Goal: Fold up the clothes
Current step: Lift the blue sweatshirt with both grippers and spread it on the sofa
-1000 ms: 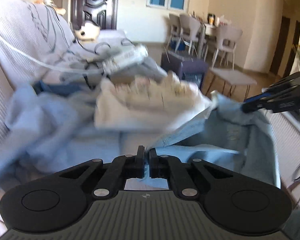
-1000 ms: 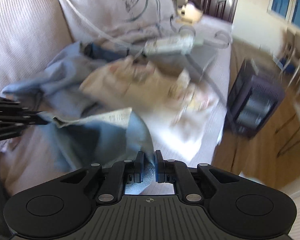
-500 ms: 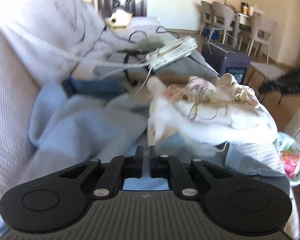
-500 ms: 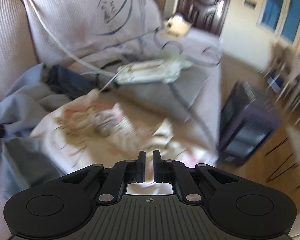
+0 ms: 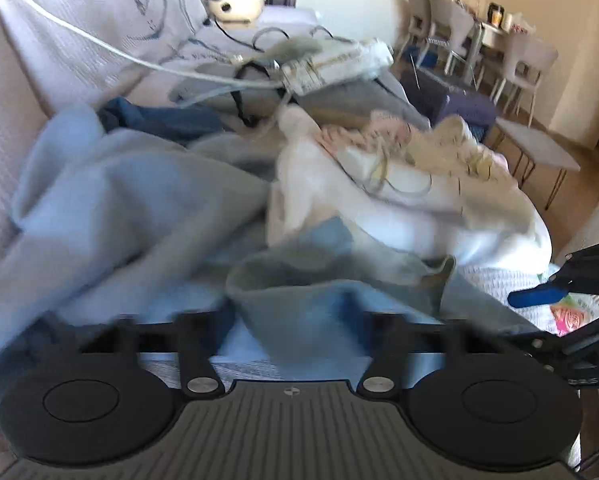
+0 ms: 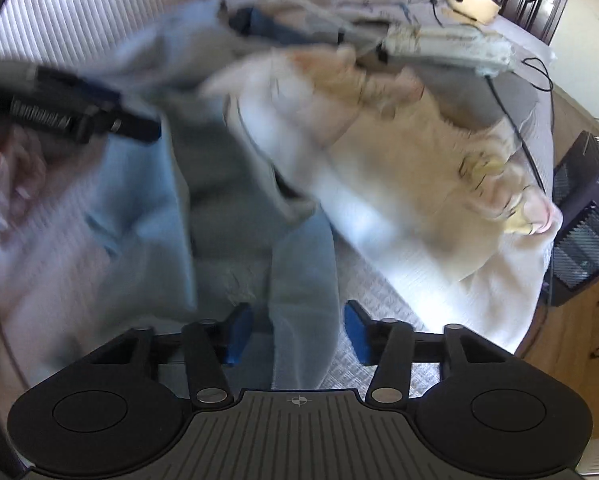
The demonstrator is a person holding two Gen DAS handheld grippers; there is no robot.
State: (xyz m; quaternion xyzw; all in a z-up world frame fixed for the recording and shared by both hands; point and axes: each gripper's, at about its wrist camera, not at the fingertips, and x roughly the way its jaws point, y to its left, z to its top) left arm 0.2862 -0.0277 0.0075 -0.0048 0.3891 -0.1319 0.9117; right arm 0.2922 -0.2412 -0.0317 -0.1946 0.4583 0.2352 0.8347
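Note:
A light blue garment (image 5: pixel 131 200) lies crumpled on the sofa, also in the right wrist view (image 6: pixel 203 184). A cream printed garment (image 5: pixel 411 192) lies beside it, also in the right wrist view (image 6: pixel 399 168). My left gripper (image 5: pixel 295 320) is open, its jaws spread wide, with blue cloth lying loose between them. My right gripper (image 6: pixel 299 328) is open, with a strip of blue cloth between its blue pads (image 6: pixel 239 332), not pinched. Each gripper shows in the other's view: the right one (image 5: pixel 559 292) and the left one (image 6: pixel 111 120).
A white power strip (image 5: pixel 335 64) with cables lies behind the clothes, on a grey cloth. A dark blue garment (image 5: pixel 159 120) sits by the sofa back (image 5: pixel 3 92). A dark heater (image 6: pixel 587 216) stands on the floor at right. Dining chairs (image 5: pixel 459 28) stand far back.
Both grippers have opened and let go of the light blue garment, which now lies on the sofa. Both have dropped lower toward the seat.

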